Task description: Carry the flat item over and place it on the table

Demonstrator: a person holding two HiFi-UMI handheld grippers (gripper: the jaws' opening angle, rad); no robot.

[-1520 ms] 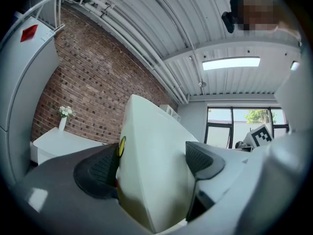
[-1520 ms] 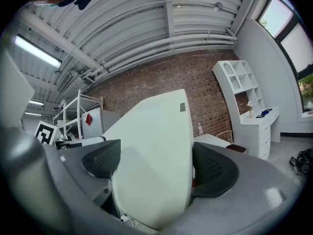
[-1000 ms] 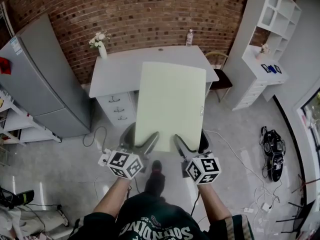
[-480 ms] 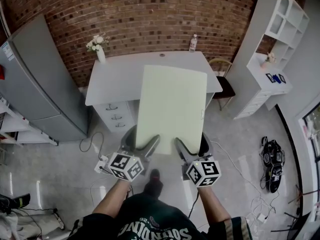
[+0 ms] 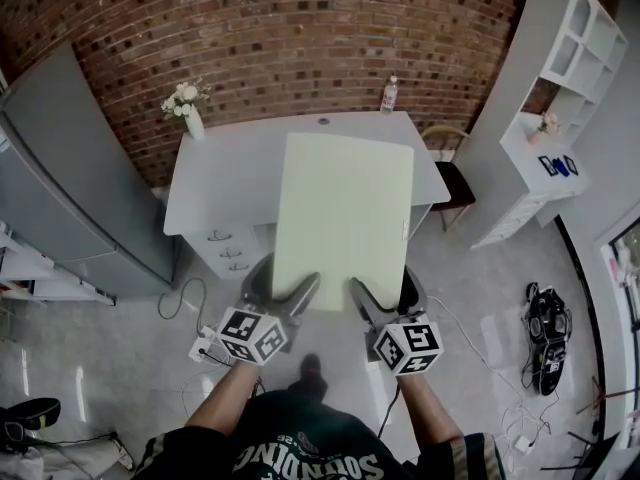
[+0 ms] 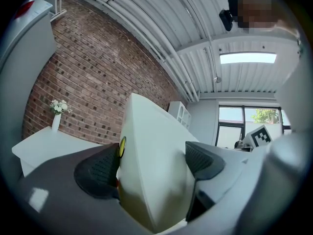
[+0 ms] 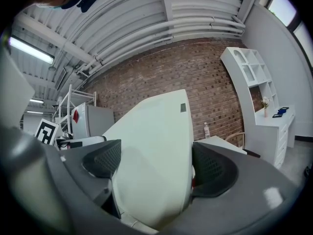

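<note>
A pale green flat board (image 5: 343, 216) hangs level in the air, its far end over the white table (image 5: 225, 168). My left gripper (image 5: 282, 290) is shut on the board's near left edge, and my right gripper (image 5: 382, 293) is shut on its near right edge. The left gripper view shows the board (image 6: 154, 173) squeezed between the two dark pads (image 6: 98, 173). In the right gripper view the board (image 7: 156, 170) fills the gap between the pads (image 7: 210, 168). The table stands against the brick wall; the board hides most of its middle.
A vase of white flowers (image 5: 188, 108) stands at the table's back left corner, a bottle (image 5: 390, 95) at its back right. Drawers (image 5: 230, 251) sit under the table, a chair (image 5: 450, 173) to its right. A grey fridge (image 5: 70, 183) stands left, white shelving (image 5: 560, 98) right. Cables lie on the floor.
The table has come closer and lower in the head view, and the board's far end now reaches further across it. Both grippers keep the same hold on the board.
</note>
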